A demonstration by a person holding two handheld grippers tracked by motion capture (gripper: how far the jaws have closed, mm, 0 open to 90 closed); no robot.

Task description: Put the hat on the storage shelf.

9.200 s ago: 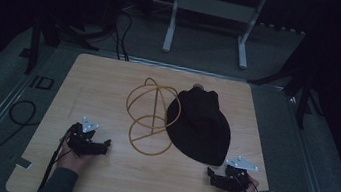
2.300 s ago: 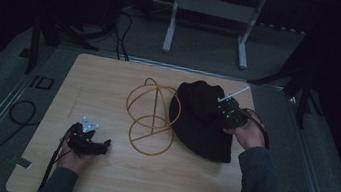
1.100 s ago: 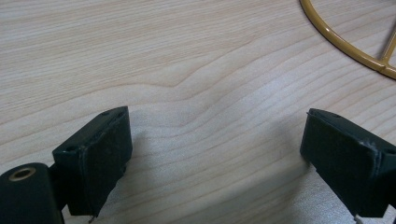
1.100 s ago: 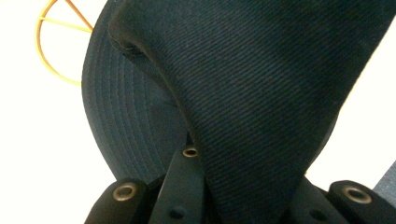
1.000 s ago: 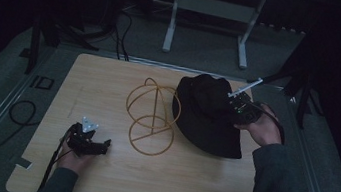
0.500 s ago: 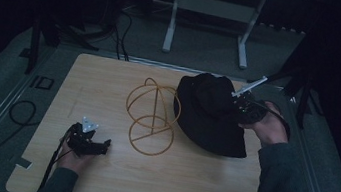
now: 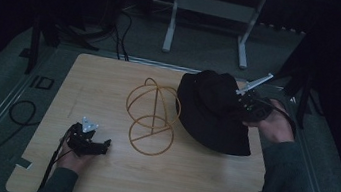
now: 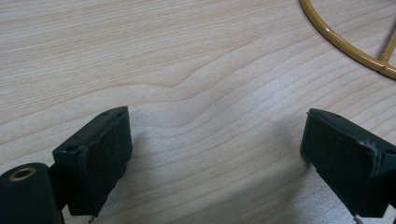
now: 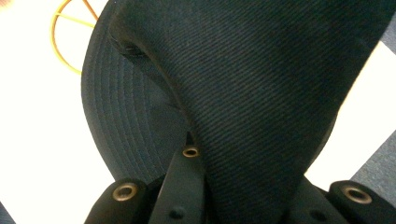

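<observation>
Now black hat between right gripper's closed jaws.

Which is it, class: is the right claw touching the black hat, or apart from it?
Touching. In the right gripper view the right claw is shut on the black hat, its fabric pinched between the jaws.

Bare table lies open in front; wire stand and hat block the middle.
</observation>
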